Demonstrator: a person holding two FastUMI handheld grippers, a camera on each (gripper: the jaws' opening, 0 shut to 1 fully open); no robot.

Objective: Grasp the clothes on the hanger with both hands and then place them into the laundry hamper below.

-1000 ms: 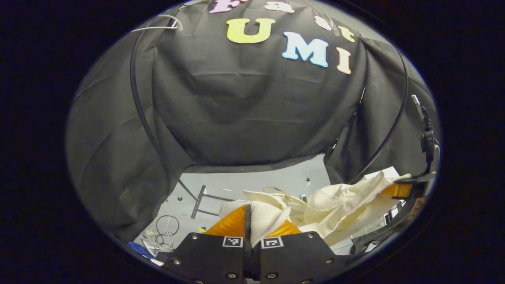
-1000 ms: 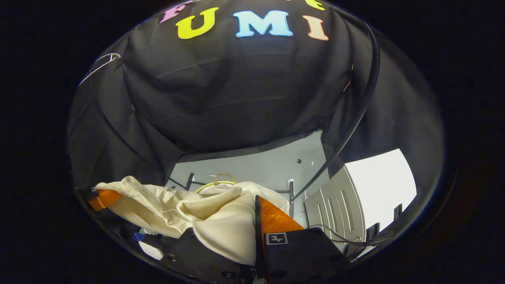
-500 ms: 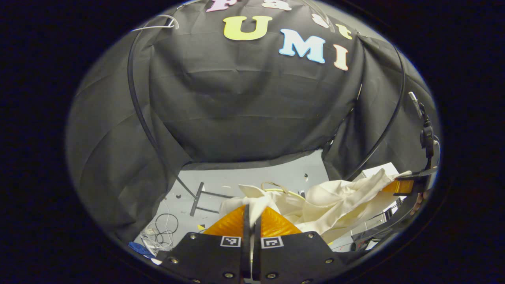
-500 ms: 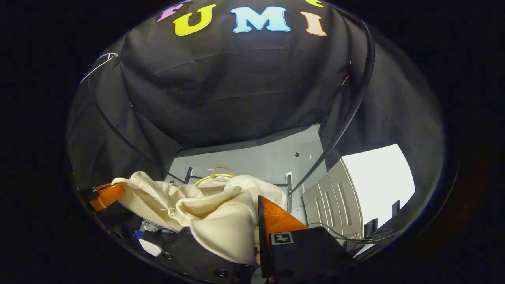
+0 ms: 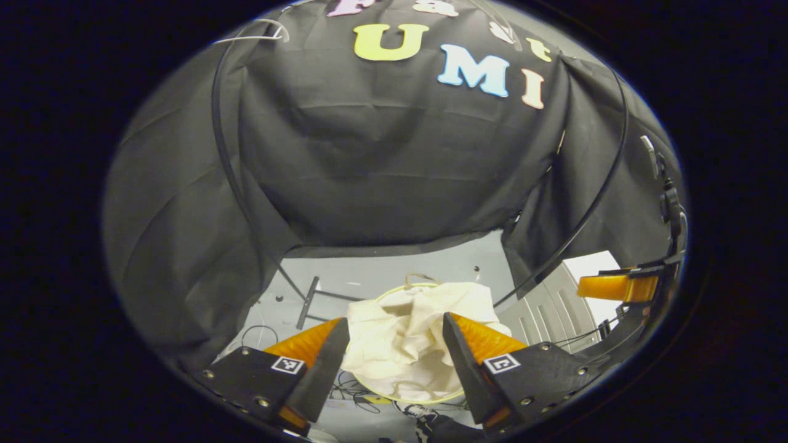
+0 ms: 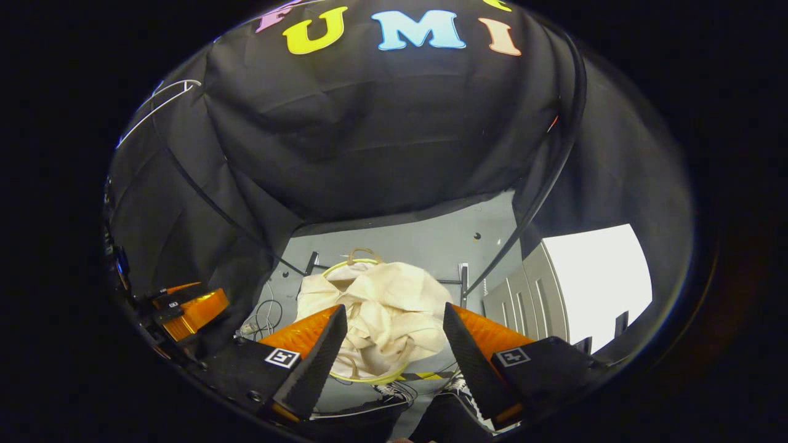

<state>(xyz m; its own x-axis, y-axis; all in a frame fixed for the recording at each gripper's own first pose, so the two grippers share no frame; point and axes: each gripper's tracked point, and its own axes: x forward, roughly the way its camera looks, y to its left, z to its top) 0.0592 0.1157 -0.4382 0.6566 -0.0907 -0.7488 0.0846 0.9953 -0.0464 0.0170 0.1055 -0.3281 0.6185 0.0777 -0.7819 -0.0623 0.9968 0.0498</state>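
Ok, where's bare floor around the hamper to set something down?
Bare grey floor lies behind the hamper, up to the black cloth wall, bordered by the stand's bars. Crowded: loose cables left of the hamper, more cables in front of it, and the grey cabinet on the right. The hamper itself is full of cream clothes.
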